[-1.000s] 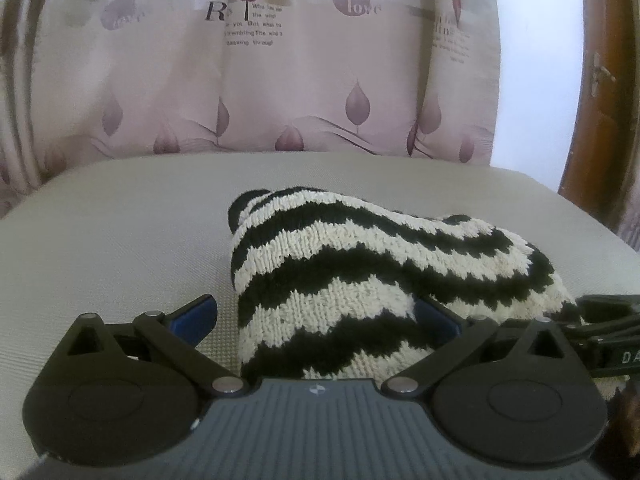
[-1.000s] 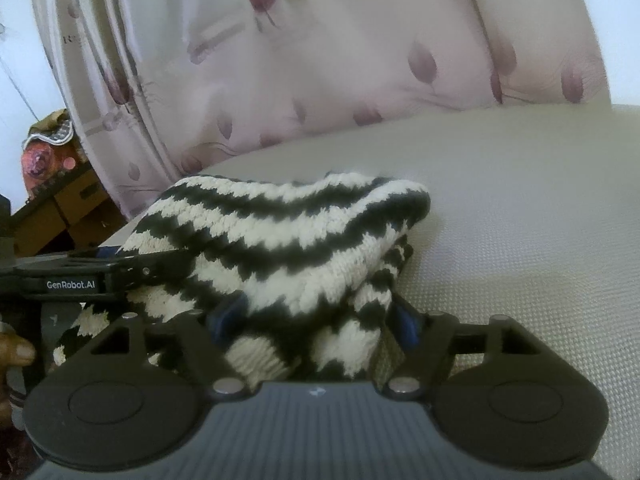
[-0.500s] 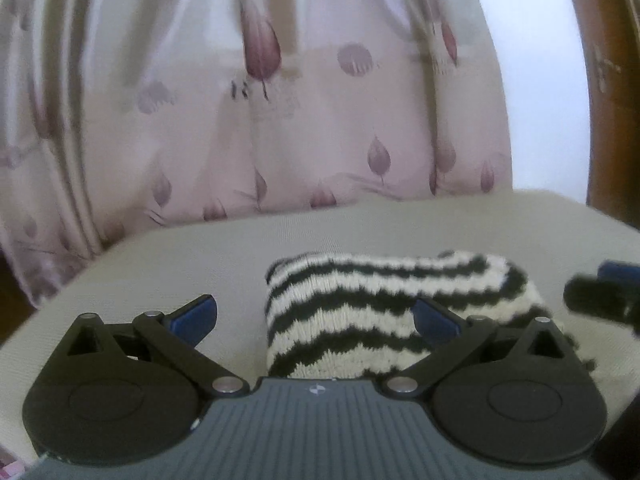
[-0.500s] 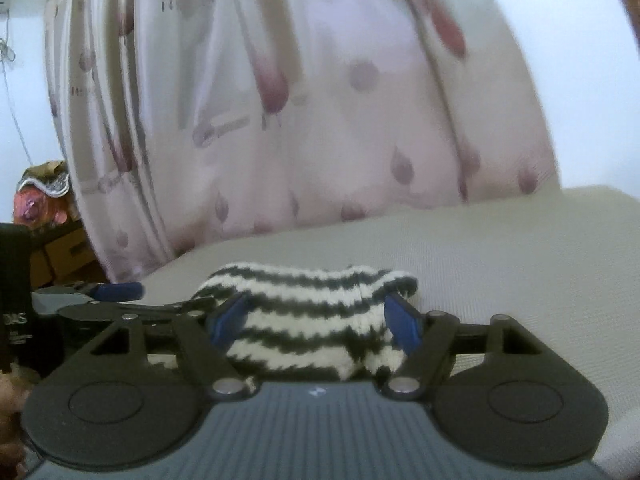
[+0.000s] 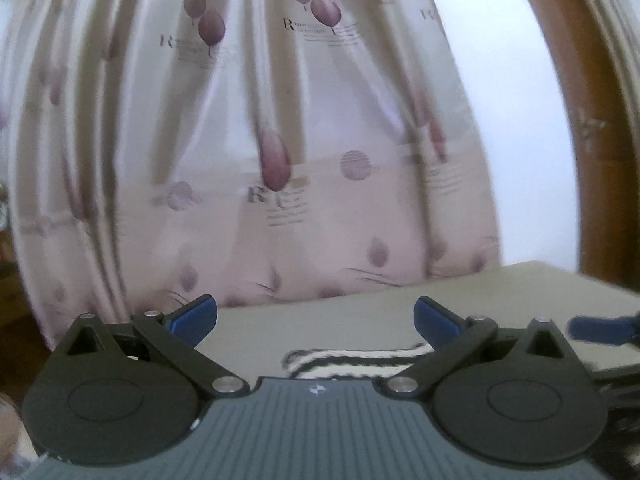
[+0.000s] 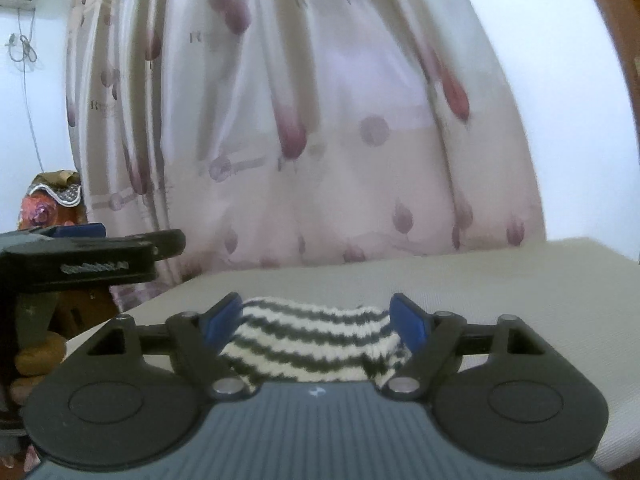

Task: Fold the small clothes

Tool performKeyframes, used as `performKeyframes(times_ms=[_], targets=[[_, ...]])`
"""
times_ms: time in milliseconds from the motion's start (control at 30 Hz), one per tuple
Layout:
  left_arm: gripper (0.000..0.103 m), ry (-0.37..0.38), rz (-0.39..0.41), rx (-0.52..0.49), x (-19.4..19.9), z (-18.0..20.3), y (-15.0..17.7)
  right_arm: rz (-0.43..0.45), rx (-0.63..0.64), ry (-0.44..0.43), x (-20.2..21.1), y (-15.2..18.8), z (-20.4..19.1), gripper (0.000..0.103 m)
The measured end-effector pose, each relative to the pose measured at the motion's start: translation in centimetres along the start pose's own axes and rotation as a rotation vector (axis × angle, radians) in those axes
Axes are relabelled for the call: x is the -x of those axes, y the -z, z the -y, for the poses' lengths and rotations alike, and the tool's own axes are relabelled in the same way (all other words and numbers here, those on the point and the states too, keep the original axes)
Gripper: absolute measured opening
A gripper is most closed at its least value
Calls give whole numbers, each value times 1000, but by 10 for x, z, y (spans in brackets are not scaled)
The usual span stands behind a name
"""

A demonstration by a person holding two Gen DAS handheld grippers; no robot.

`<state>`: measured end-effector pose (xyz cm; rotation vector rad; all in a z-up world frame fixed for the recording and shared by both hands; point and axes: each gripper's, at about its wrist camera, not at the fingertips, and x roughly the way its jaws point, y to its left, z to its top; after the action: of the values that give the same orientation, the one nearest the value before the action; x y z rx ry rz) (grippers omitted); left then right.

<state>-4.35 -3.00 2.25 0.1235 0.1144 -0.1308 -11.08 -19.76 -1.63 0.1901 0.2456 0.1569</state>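
Left claw (image 5: 314,316): jaws wide apart, nothing between the pads. A second ago the striped knit (image 5: 356,362) filled its view up close; now only a thin band shows at 6 o'clock, low between the linkages, so you've pulled back and up off it. The curtain (image 5: 280,140) fills most of the frame, and a blue pad of the other claw pokes in at 3 o'clock.

Right claw (image 6: 316,316): jaws have just been opening. The knit (image 6: 316,340) sits in line between the blue pads, but it lies flat on the table (image 6: 500,276) past them, not pinched. So you're holding nothing on this side either. A second ago the knit was bunched high against this claw; now it's a low, compact bundle. The left claw's body shows at 9 o'clock in this view, also clear of the cloth.

Read: both sides have released and are backing away, and the garment looks folded and resting on the table. I'd judge this fold done, or close to it. Can't see the near edge of the knit under either claw body, so can't confirm the layers sit square.
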Motion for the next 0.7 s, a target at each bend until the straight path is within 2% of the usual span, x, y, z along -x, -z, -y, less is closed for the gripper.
performKeyframes(times_ms=[133,233,367,700], targets=[[103,27,-61,81,0,-7,-3,15,45,72,6,-3,-9,82],[103,20,-91,110,-4,-11,-1,37,62,113,11,-4,-15,89],[103,6,-91,103,-2,-15,5,49,62,129,14,-4,-17,89],[103,12,-105,82,-2,-15,16,7,63,148,8,1,-19,89]])
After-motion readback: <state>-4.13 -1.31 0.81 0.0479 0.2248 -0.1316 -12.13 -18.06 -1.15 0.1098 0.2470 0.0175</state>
